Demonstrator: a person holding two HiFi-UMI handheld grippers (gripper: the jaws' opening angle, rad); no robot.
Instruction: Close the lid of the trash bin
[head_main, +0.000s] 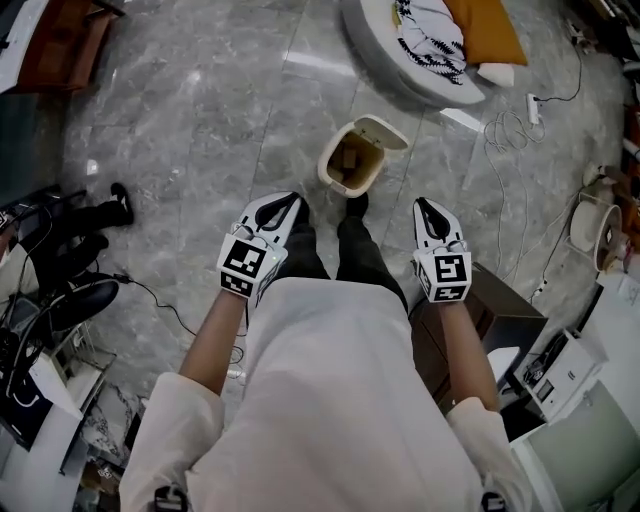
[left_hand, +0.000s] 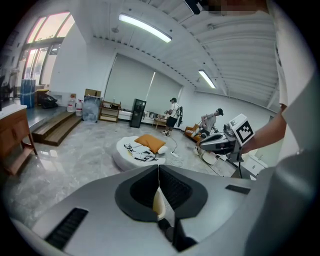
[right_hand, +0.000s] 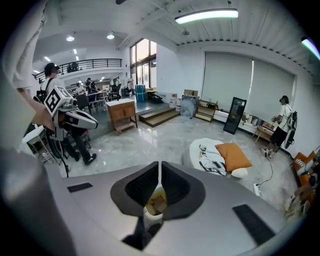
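Observation:
The cream trash bin (head_main: 352, 163) stands on the grey floor just ahead of the person's feet. Its lid (head_main: 385, 131) is swung up at the far side, and brown waste shows inside. My left gripper (head_main: 293, 199) hovers near-left of the bin, apart from it, jaws shut and empty. My right gripper (head_main: 422, 203) hovers near-right of the bin, also shut and empty. In the left gripper view only a sliver of the bin (left_hand: 159, 202) shows below the shut left gripper (left_hand: 158, 167). In the right gripper view the open bin (right_hand: 155, 204) shows below the shut right gripper (right_hand: 160, 164).
A round white cushion bed (head_main: 372, 30) with an orange pillow (head_main: 485, 28) lies beyond the bin. Cables and a power strip (head_main: 531, 107) trail at far right. A brown box (head_main: 500, 310) sits by the right arm, a black chair (head_main: 70, 300) at left. The person's shoe (head_main: 356, 205) is beside the bin.

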